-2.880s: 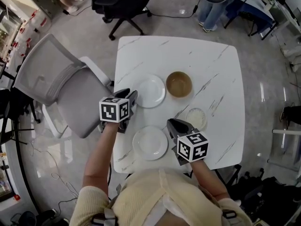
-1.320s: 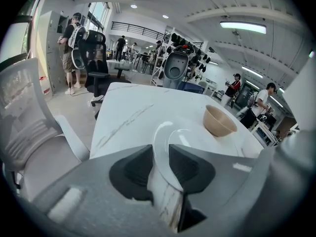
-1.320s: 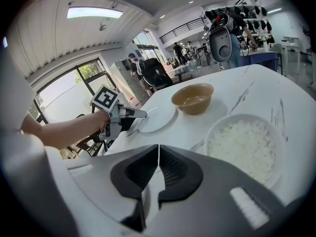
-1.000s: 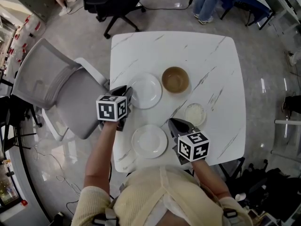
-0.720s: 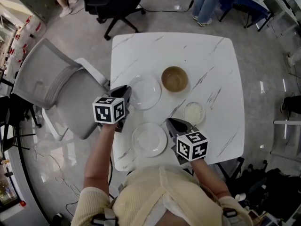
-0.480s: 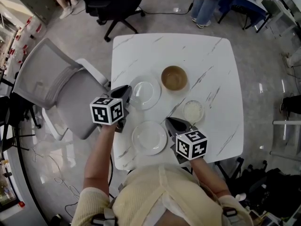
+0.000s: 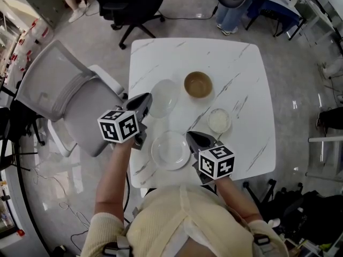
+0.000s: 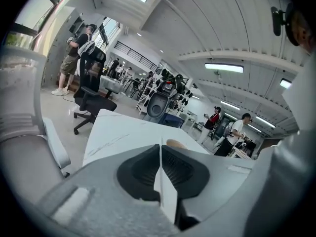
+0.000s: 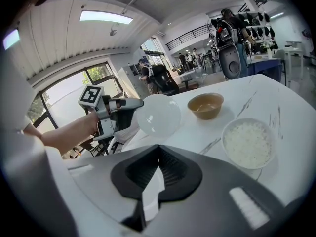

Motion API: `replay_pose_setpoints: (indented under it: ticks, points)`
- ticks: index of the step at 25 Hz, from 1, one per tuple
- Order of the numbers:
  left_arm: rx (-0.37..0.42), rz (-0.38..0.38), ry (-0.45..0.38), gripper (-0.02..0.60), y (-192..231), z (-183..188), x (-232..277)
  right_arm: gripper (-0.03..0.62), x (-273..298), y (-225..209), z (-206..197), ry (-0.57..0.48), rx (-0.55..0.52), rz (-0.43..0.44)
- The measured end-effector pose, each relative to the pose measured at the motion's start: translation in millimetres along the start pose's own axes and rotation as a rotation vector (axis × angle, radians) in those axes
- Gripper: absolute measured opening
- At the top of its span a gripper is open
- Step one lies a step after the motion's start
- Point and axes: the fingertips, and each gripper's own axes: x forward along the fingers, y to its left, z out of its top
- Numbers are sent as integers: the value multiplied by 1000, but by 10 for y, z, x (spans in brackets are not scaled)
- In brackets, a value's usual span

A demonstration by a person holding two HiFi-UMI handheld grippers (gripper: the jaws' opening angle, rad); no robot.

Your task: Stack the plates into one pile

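Two white plates are in play on the white marble table (image 7: 236, 63). My left gripper (image 7: 146, 101) is closing on the rim of the far plate (image 7: 163, 97), which hangs tilted above the table. In the left gripper view that plate (image 8: 166, 194) shows edge-on between the pads. From the right gripper view it (image 9: 159, 115) is plainly off the table, with the left gripper (image 9: 129, 104) at its edge. The near plate (image 7: 170, 150) lies by the front edge. My right gripper (image 7: 192, 138) is shut on its right rim (image 9: 152, 194).
A brown bowl (image 7: 198, 84) stands behind the plates and a small bowl of rice (image 7: 218, 120) to the right of them. A grey chair (image 7: 64, 98) is close to the table's left edge. A black office chair (image 7: 134, 1) and people stand beyond the far edge.
The left gripper's jaws closed on the far plate's rim and raised it, so it now hangs tilted above the table. The right gripper stayed at the near plate's rim and shifted slightly.
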Motion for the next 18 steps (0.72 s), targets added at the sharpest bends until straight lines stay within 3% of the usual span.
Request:
replay_pose_setpoints:
  ticks: [10, 18]
  points:
    - [42, -30, -48, 11, -265, 17, -378, 3, -131, 115, -65, -17, -28, -14]
    - [15, -60, -46, 11, -443, -175, -693, 3, -249, 154, -147, -27, -43, -36]
